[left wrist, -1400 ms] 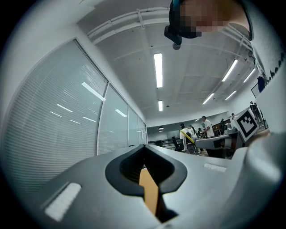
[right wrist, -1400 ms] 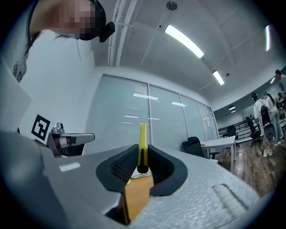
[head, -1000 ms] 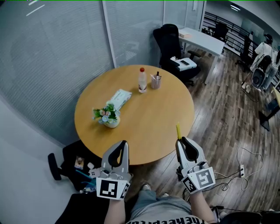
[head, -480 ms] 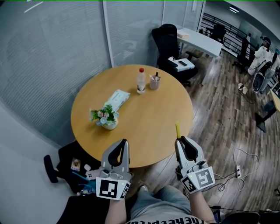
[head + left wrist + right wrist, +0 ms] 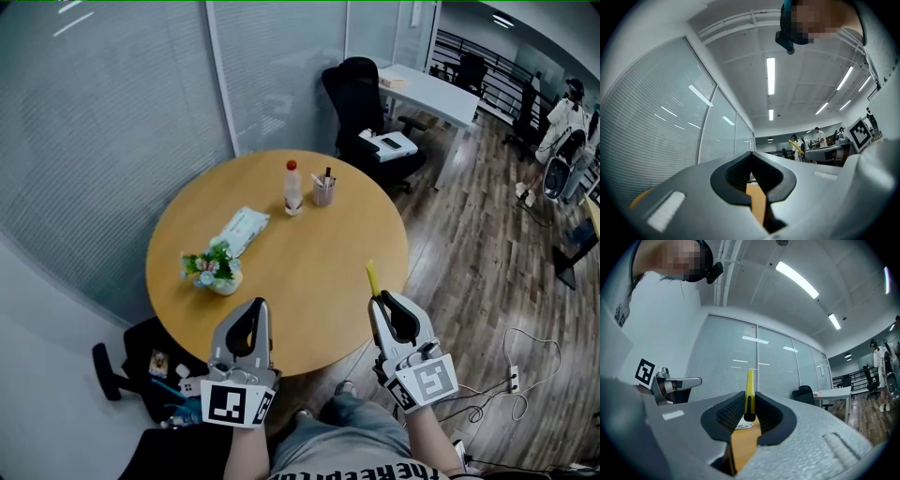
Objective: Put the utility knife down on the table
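I carry the knife (image 5: pixel 371 277) upright so it clears the counter (image 5: pixel 309 246) until I choose a spot. My right hand-held gripper (image 5: pixel 377 300) has its jaws pinched on the knife's lower end, the yellow body sticking up near the counter's front edge and not resting on it. My left hand-held gripper (image 5: pixel 261 306) is pressed together on nothing and held aside.

Left gripper (image 5: pixel 260 307): held low on the person's left, tips pointing forward, jaws pressed together with nothing between them.
Right gripper (image 5: pixel 379 300): level with the left, well apart from it, jaws clamped on the utility knife (image 5: pixel 371 277).
Forearms: both reach forward from the body.
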Demonstrator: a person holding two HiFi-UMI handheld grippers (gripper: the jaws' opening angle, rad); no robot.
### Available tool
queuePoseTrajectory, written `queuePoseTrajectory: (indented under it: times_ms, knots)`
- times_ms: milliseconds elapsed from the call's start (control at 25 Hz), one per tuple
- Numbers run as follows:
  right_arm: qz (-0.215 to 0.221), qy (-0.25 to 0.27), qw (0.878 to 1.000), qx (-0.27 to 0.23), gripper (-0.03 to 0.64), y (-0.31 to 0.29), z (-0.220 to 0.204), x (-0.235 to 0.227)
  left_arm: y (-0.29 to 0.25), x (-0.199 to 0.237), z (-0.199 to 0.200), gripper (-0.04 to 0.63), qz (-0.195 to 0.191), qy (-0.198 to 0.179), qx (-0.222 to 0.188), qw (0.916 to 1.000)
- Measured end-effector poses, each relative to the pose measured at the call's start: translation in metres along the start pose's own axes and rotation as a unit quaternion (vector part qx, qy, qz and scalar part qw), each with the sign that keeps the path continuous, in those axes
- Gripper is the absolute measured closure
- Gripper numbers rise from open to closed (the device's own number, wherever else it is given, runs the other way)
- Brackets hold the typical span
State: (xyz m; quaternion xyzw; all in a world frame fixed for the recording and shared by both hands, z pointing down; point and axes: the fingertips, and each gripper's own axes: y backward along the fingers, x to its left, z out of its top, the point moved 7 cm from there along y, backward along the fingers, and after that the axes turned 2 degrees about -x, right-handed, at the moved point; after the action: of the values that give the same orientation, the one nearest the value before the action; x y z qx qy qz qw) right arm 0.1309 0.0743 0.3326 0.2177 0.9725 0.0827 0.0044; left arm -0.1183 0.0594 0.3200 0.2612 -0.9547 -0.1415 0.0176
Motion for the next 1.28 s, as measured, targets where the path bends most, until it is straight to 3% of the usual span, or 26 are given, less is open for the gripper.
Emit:
queuePoseTrajectory:
  times_ms: [760, 1280]
  knots:
    - [0.059, -0.029, 0.998, -0.003, 0.551, -0.051, -0.019, -0.087, -0.072, -0.026, -0.023, 0.583, 0.046, -0.019, 0.014, 0.9986]
    - [0.105, -0.056, 0.993, 0.004, 0.551, -0.076, -0.037, -0.101, -0.077, -0.034, -0.026, 0.583, 0.084, -0.034, 0.023, 0.9957]
